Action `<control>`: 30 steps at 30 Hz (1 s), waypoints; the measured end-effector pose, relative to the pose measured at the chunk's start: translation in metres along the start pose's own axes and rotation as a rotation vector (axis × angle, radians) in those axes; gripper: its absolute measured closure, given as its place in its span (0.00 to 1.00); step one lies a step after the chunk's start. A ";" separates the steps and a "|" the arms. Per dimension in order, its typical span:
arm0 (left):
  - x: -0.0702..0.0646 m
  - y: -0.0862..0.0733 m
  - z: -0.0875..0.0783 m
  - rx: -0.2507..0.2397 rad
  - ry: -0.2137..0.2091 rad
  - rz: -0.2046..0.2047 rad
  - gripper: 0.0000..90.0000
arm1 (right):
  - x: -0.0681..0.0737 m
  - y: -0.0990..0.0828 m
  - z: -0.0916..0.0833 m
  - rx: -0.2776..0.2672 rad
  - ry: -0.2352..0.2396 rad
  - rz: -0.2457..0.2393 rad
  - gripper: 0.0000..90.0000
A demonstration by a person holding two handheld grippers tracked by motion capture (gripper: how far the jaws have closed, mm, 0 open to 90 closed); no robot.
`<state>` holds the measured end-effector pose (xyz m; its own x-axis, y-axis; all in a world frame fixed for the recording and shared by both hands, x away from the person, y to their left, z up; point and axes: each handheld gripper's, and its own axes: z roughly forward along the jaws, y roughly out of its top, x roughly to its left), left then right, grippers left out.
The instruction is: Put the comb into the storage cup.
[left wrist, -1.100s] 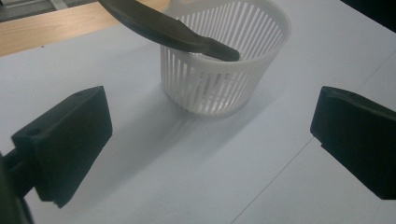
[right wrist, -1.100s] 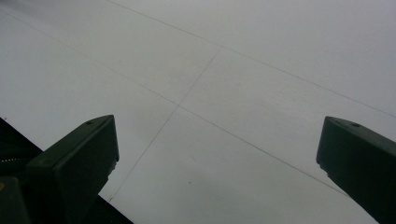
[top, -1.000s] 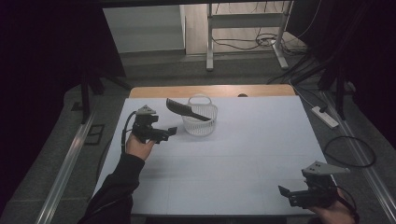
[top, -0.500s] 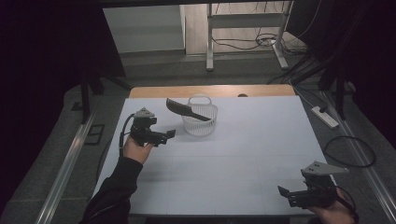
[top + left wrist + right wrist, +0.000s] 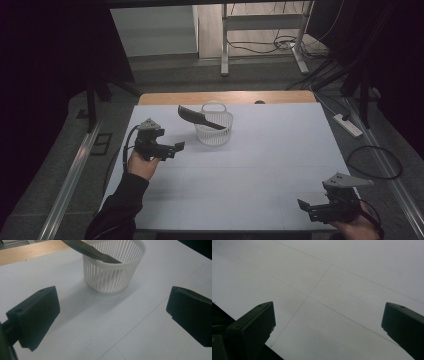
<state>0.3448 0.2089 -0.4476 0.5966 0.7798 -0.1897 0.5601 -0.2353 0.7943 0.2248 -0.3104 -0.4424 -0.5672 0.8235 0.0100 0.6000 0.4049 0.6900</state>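
White plastic basket (image 5: 215, 128) is standing near the far edge of the desk (image 5: 260, 165), with a dark comb (image 5: 200, 118) lying tilted across its rim. Left hand-held gripper (image 5: 176, 147) is hovering just beside it, jaws spread wide and empty. Right hand-held gripper (image 5: 306, 209) is waiting well apart at the near corner, jaws likewise apart.

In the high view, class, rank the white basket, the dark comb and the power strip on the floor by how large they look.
1. white basket
2. dark comb, nearly as long but far slimmer
3. power strip, smallest; it lies lower, on the floor, so this is unsure.
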 end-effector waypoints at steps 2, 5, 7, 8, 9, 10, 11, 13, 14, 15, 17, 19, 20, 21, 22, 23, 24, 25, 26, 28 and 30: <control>-0.001 -0.001 -0.002 0.000 -0.001 0.002 0.00 | 0.000 0.000 0.000 0.001 0.000 0.000 0.00; -0.002 -0.004 -0.005 0.004 0.001 0.000 0.00 | 0.000 0.000 0.000 -0.002 0.000 0.003 0.00; -0.003 -0.006 -0.007 0.005 0.004 -0.001 0.00 | 0.000 0.000 0.000 -0.002 0.000 0.003 0.00; -0.003 -0.007 -0.009 0.005 0.005 -0.002 0.00 | 0.000 0.000 0.000 -0.002 0.000 0.003 0.00; -0.004 -0.008 -0.010 0.004 0.004 -0.003 0.00 | 0.000 0.000 0.000 -0.002 0.000 0.003 0.00; -0.004 -0.009 -0.012 0.004 0.004 -0.003 0.00 | 0.000 0.000 0.000 -0.003 0.000 0.003 0.00; -0.005 -0.010 -0.014 0.003 0.004 -0.003 0.00 | 0.000 0.000 0.000 -0.003 0.000 0.003 0.00; -0.006 -0.012 -0.017 -0.001 0.003 -0.006 0.00 | 0.000 0.000 0.000 -0.003 0.001 0.004 0.00; -0.006 -0.013 -0.018 -0.002 0.002 -0.005 0.00 | 0.000 0.000 0.000 -0.003 0.002 0.004 0.00; -0.007 -0.014 -0.019 -0.002 0.003 -0.006 0.00 | 0.000 0.000 0.000 -0.003 0.001 0.003 0.00; -0.007 -0.016 -0.022 -0.003 0.002 -0.008 0.00 | 0.000 0.000 0.000 -0.003 0.001 0.003 0.00; -0.008 -0.018 -0.024 -0.001 0.000 -0.009 0.00 | 0.000 0.000 0.000 -0.003 0.001 0.003 0.00; -0.008 -0.019 -0.025 -0.002 0.000 -0.009 0.00 | 0.000 0.000 0.000 -0.003 0.001 0.003 0.00; -0.009 -0.020 -0.026 -0.003 0.000 -0.011 0.00 | 0.000 0.000 0.000 -0.002 0.002 0.003 0.00; -0.010 -0.021 -0.028 -0.005 -0.001 -0.013 0.00 | 0.000 0.000 0.000 -0.002 0.002 0.003 0.00; -0.010 -0.022 -0.029 -0.006 -0.001 -0.013 0.00 | 0.000 0.000 0.000 -0.002 0.002 0.002 0.00; -0.011 -0.023 -0.030 -0.008 0.000 -0.013 0.00 | 0.000 0.000 0.000 -0.003 0.002 0.002 0.00; -0.011 -0.024 -0.032 -0.010 -0.001 -0.013 0.00 | 0.000 0.000 0.000 -0.003 0.002 0.003 0.00; -0.012 -0.025 -0.034 -0.012 -0.003 -0.015 0.00 | 0.000 0.000 0.000 -0.003 0.002 0.003 0.00; -0.013 -0.027 -0.036 -0.011 -0.001 -0.014 0.00 | 0.000 0.000 0.000 -0.002 0.003 0.002 0.00; -0.014 -0.029 -0.038 -0.014 -0.001 -0.018 0.00 | 0.000 0.000 0.000 -0.002 0.003 0.002 0.00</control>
<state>0.2980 0.2268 -0.4458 0.5872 0.7831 -0.2047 0.5627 -0.2132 0.7987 0.2248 -0.3106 -0.4424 -0.5673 0.8234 0.0137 0.6001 0.4020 0.6915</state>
